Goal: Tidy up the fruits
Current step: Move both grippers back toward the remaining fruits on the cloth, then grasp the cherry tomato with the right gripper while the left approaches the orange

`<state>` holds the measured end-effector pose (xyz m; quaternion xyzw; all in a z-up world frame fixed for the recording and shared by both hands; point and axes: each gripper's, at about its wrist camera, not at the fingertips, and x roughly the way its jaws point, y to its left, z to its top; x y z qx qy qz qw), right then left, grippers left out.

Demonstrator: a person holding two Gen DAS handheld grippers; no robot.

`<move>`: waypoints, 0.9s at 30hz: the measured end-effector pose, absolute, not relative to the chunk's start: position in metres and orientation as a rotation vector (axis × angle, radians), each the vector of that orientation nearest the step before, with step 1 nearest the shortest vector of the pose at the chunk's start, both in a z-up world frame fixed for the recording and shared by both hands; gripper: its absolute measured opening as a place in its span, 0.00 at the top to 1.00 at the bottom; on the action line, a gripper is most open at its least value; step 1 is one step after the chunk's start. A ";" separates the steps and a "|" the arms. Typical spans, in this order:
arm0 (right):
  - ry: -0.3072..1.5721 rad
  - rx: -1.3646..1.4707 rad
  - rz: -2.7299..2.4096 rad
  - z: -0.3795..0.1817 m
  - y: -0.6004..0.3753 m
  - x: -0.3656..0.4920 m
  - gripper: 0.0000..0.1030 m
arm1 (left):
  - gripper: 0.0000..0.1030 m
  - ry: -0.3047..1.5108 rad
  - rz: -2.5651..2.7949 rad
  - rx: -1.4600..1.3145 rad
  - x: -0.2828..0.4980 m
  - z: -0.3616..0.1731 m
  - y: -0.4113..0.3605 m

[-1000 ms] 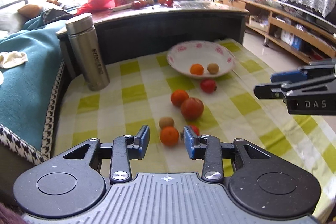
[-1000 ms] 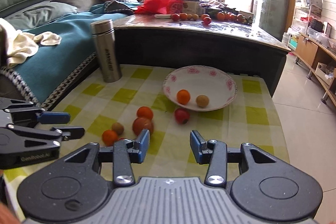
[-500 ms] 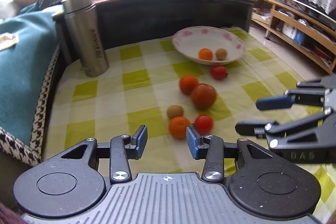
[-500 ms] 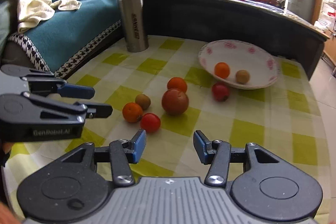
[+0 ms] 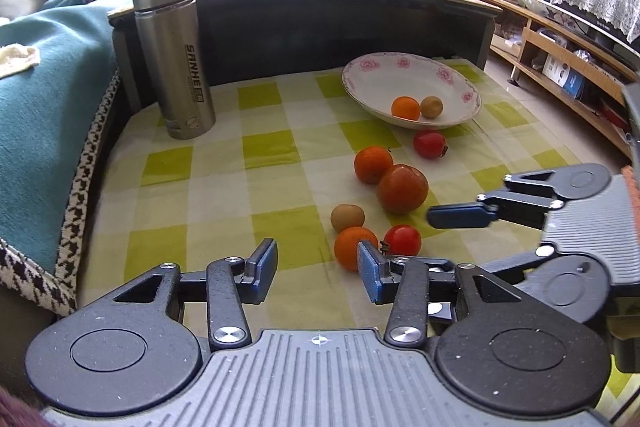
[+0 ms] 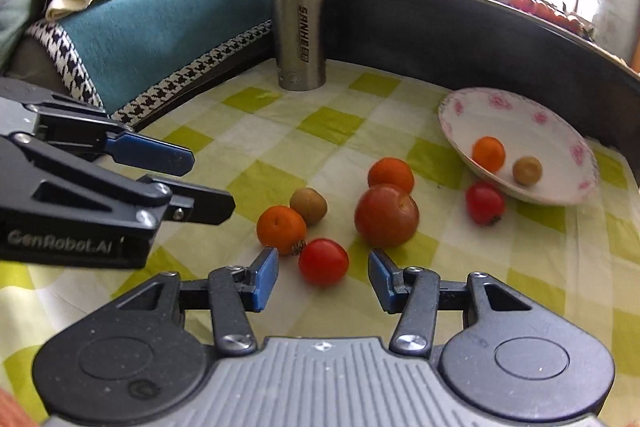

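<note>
From the left wrist view, the left tongs (image 5: 318,269) are seen spread open and empty, held low over the green-and-white checked tabletop (image 5: 264,151). A small orange mandarin (image 5: 354,247) is partly hidden behind the right-hand blue fingertip, with a small red cherry tomato (image 5: 403,239) just beside it and a little brown round fruit (image 5: 347,217) touching it from behind. Farther off, a large red-orange tomato (image 5: 402,188) is pressed against a second orange mandarin (image 5: 373,164), and another red tomato (image 5: 429,143) lies just in front of the white floral-rimmed plate (image 5: 372,83), where an orange fruit (image 5: 405,107) and a brown fruit (image 5: 431,106) are already resting. A tall steel flask (image 5: 172,55) is stood upright at the back left. The right tongs (image 5: 460,227) are seen at the right with one blue finger near the cherry tomato. From the right wrist view, the right tongs (image 6: 323,281) are shown open, and the cherry tomato (image 6: 323,261) is framed between the fingertips, not gripped. The left tongs (image 6: 196,179) are seen at the left, parted and holding nothing.
</note>
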<state>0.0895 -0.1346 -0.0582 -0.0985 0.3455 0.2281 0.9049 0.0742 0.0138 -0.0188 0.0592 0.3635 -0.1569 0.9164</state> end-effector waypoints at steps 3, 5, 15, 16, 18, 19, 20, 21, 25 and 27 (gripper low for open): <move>0.710 -0.230 0.480 -0.064 -0.129 0.094 0.50 | 0.45 0.750 -0.324 0.130 0.075 -0.021 0.013; 0.721 -0.237 0.480 -0.068 -0.129 0.096 0.59 | 0.45 0.753 -0.325 0.132 0.076 -0.022 0.012; 0.728 -0.232 0.436 -0.062 -0.147 0.084 0.66 | 0.48 0.784 -0.365 0.140 0.088 -0.038 -0.004; 0.733 -0.231 0.426 -0.061 -0.151 0.082 0.66 | 0.48 0.785 -0.365 0.149 0.090 -0.040 -0.006; 0.750 -0.219 0.394 -0.061 -0.161 0.079 0.67 | 0.48 0.788 -0.365 0.161 0.093 -0.045 -0.010; 0.755 -0.212 0.377 -0.060 -0.167 0.078 0.67 | 0.49 0.791 -0.364 0.160 0.095 -0.047 -0.012; 0.757 -0.209 0.361 -0.059 -0.172 0.076 0.67 | 0.50 0.795 -0.362 0.161 0.097 -0.049 -0.014; 0.755 -0.209 0.347 -0.058 -0.177 0.075 0.67 | 0.51 0.796 -0.361 0.164 0.100 -0.052 -0.016; 0.757 -0.189 0.317 -0.059 -0.190 0.076 0.67 | 0.57 0.797 -0.362 0.187 0.103 -0.060 -0.023; 0.761 -0.190 0.308 -0.061 -0.192 0.077 0.67 | 0.57 0.774 -0.364 0.216 0.101 -0.060 -0.026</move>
